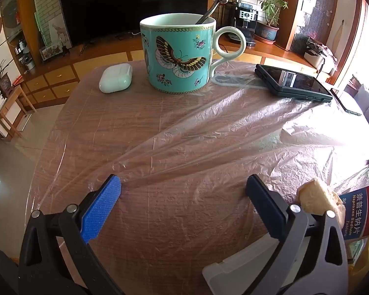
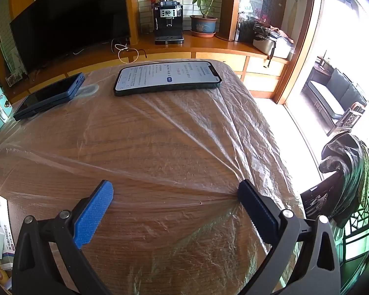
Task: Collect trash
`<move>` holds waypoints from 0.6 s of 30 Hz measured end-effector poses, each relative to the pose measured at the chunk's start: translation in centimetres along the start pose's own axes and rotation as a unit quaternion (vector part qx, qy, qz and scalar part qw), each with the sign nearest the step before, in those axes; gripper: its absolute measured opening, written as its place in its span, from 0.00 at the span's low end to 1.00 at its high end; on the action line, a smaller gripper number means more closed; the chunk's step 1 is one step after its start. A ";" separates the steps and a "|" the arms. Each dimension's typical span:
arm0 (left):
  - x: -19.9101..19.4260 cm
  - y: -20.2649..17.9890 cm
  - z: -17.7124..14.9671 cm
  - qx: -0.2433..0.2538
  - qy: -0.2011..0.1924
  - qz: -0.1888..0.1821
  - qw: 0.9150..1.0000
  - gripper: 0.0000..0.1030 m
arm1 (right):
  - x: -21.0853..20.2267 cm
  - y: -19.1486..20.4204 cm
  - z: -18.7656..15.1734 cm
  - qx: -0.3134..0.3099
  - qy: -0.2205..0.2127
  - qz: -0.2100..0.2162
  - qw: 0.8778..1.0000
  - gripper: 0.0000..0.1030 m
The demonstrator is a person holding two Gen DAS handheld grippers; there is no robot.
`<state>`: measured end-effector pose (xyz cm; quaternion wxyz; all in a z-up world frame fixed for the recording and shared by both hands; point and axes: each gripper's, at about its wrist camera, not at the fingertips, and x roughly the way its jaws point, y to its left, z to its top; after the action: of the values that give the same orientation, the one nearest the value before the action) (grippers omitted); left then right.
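Over plastic sheet [image 1: 184,127]: L tool [image 1: 183,184] & R tool [image 2: 176,191] angled down, jaws wide apart, nothing gripped.

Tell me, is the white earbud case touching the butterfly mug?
Apart. The left wrist view shows a strip of bare table between the earbud case and the butterfly mug.

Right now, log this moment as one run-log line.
left gripper: open, empty | right gripper: open, empty | both over plastic sheet | butterfly mug, lit phone: untouched
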<state>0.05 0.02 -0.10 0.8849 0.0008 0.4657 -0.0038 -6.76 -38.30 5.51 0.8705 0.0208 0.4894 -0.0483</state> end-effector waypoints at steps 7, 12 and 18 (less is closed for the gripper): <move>0.1 0.0 0.0 -0.001 0.009 0.000 1.000 0.99 | 0.0 0.0 0.1 -0.002 0.004 0.000 1.000 0.97; 0.2 -0.1 0.2 -0.001 0.009 0.001 1.000 0.99 | 0.0 0.0 0.1 -0.001 0.002 0.000 1.000 0.97; -0.1 -0.1 -0.1 0.001 0.003 0.000 1.000 0.99 | 0.0 0.0 0.1 0.000 -0.002 0.000 1.000 0.97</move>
<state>-0.07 -0.05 -0.11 0.8836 0.0016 0.4682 -0.0042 -6.67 -38.29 5.53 0.8714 0.0208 0.4878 -0.0481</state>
